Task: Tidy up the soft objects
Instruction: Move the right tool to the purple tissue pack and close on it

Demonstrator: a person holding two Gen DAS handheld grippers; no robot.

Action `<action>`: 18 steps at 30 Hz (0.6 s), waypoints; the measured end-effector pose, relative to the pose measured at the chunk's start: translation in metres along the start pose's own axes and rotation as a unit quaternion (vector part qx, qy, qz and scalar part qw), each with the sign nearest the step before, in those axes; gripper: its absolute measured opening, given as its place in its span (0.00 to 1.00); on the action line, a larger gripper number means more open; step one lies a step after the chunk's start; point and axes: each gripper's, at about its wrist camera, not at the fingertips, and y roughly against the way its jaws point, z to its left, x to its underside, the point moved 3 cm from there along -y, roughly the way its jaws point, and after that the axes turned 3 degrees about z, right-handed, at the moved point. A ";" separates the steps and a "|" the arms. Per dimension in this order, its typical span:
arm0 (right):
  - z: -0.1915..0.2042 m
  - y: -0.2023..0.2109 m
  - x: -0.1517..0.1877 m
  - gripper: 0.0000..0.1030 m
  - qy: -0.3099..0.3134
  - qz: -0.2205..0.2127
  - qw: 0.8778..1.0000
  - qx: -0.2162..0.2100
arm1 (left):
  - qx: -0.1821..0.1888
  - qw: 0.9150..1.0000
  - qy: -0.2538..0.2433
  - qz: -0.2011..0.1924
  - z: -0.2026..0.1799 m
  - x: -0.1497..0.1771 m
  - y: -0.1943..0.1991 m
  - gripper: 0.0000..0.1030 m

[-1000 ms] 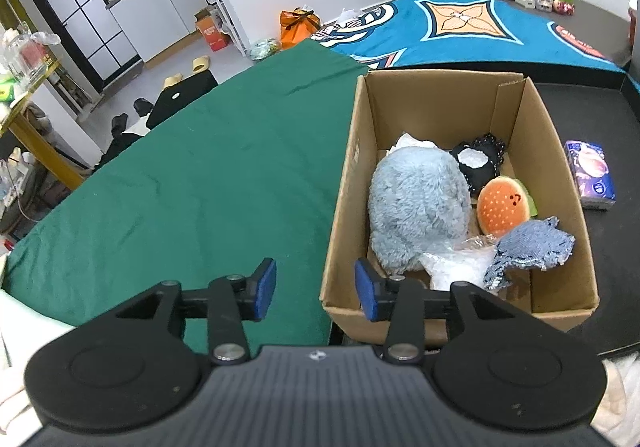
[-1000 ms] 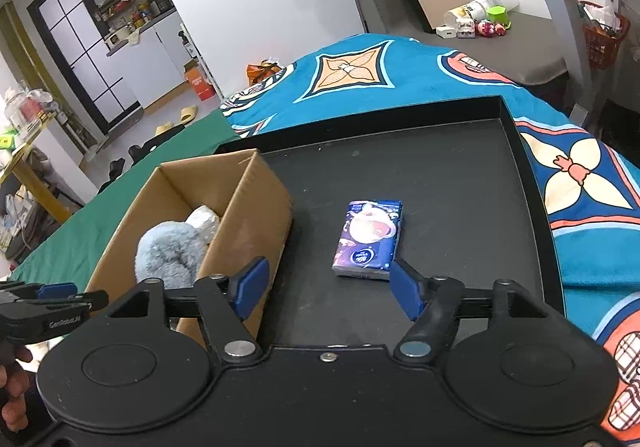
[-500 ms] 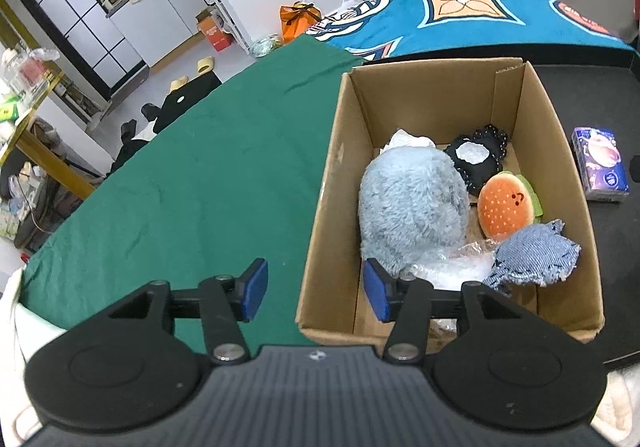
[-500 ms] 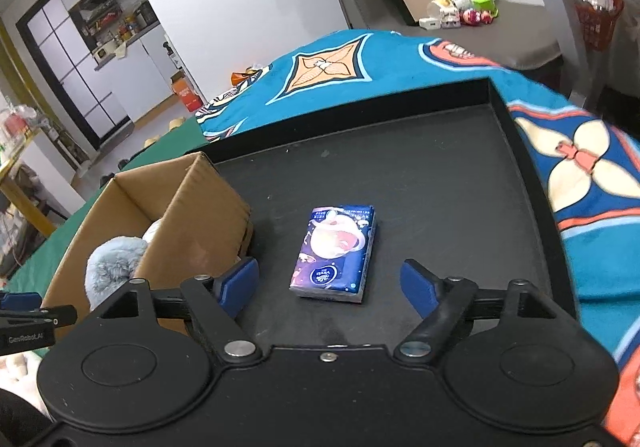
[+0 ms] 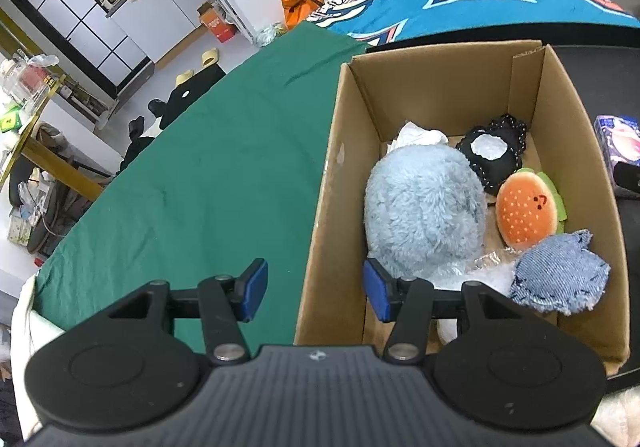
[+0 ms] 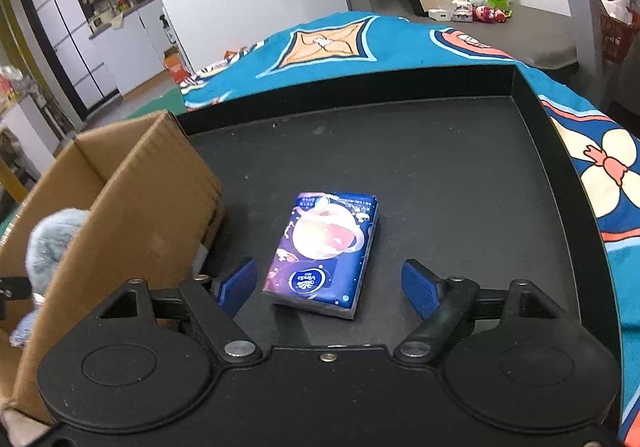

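Observation:
An open cardboard box (image 5: 440,87) holds a grey-blue plush (image 5: 424,211), a burger plush (image 5: 526,211), a black pouch (image 5: 494,151), a denim piece (image 5: 556,279) and crinkled plastic (image 5: 488,267). My left gripper (image 5: 315,295) is open and straddles the box's near left wall, with one finger inside by the plush. The pads do not touch the wall. A blue tissue pack (image 6: 328,243) lies flat on the black tray (image 6: 440,167). My right gripper (image 6: 330,289) hangs open just over the pack's near end, with both pads clear of it.
The box (image 6: 132,207) stands at the tray's left edge, close to my right gripper's left finger. A green cloth (image 5: 200,167) covers the table left of the box. A blue patterned cloth (image 6: 332,43) lies behind and right of the tray. Small items sit on a far grey surface (image 6: 480,7).
My left gripper shifted right, so its right finger is now inside the box, and its jaws widened. My right gripper sank toward the tissue pack and opened wider.

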 end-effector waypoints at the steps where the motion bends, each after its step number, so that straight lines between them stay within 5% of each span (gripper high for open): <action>1: 0.000 -0.002 0.001 0.79 0.001 0.002 1.000 0.001 | -0.002 1.000 -0.002 0.002 -0.001 0.000 -0.001 0.50; 14: 0.003 -0.007 -0.001 0.81 0.037 0.004 0.998 0.054 | -0.012 1.000 -0.009 0.014 -0.002 -0.001 -0.005 0.50; 17: 0.001 -0.004 0.001 0.67 0.045 -0.001 0.997 0.066 | -0.014 1.000 -0.009 0.014 0.001 0.001 -0.004 0.50; 18: 0.001 -0.002 0.002 0.52 0.051 -0.003 0.996 0.070 | -0.014 1.000 -0.008 0.014 0.002 0.001 -0.003 0.50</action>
